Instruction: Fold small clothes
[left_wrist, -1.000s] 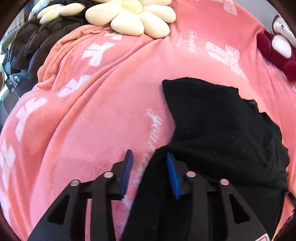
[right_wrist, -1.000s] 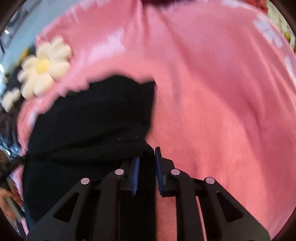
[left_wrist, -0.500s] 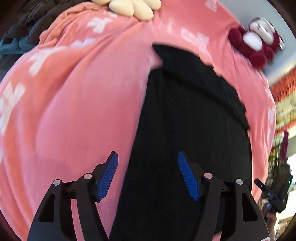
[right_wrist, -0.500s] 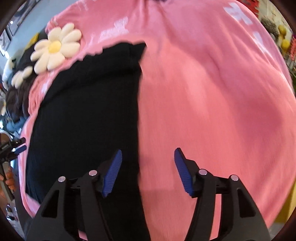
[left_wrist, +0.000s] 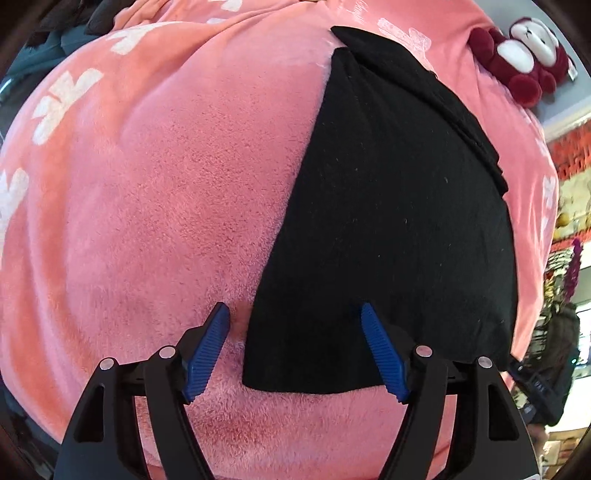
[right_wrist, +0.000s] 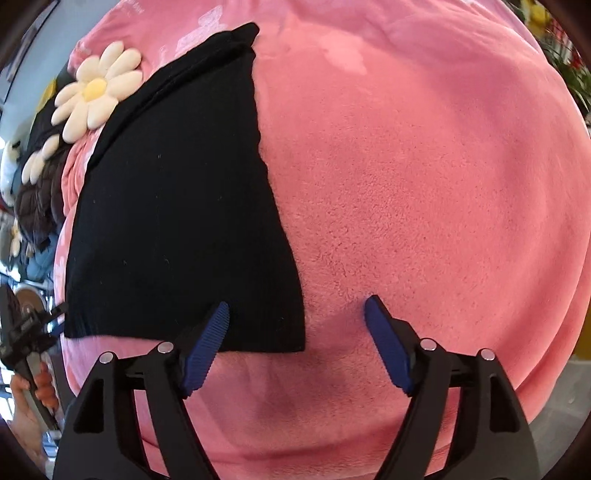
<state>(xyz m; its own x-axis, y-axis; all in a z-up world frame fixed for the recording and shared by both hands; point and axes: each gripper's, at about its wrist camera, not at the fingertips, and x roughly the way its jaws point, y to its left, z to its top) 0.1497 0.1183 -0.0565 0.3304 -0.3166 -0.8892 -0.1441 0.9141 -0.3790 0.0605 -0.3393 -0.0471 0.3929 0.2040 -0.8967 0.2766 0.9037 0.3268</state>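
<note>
Pink fleece blanket (left_wrist: 155, 206) covers the whole soft surface under both cameras, printed with white bows toward its far side. On it lies the black garment (left_wrist: 388, 206), now flat and smooth with its near hem just in front of both tools; a second ago it was bunched and lifted between closed jaws, so a fold has probably just been laid down and let go. A narrower black layer shows along the far edge, which suggests the piece is already doubled at least once. In the right view the same black garment (right_wrist: 177, 206) sits left of centre, its near right corner between the jaws.

Beyond the cloth, a daisy-shaped cushion (right_wrist: 96, 92) rests at the blanket's far left, and a red and white plush toy (left_wrist: 524, 59) sits at its far right.

Left gripper (left_wrist: 295, 347) stands released, jaws wide and holding nothing; they hover over the garment's near left corner without pinching it. Right gripper (right_wrist: 299, 343) is opening, its jaws spread across the near right corner, one over cloth and one over blanket, gripping nothing. Next likely comes smoothing or another fold.
</note>
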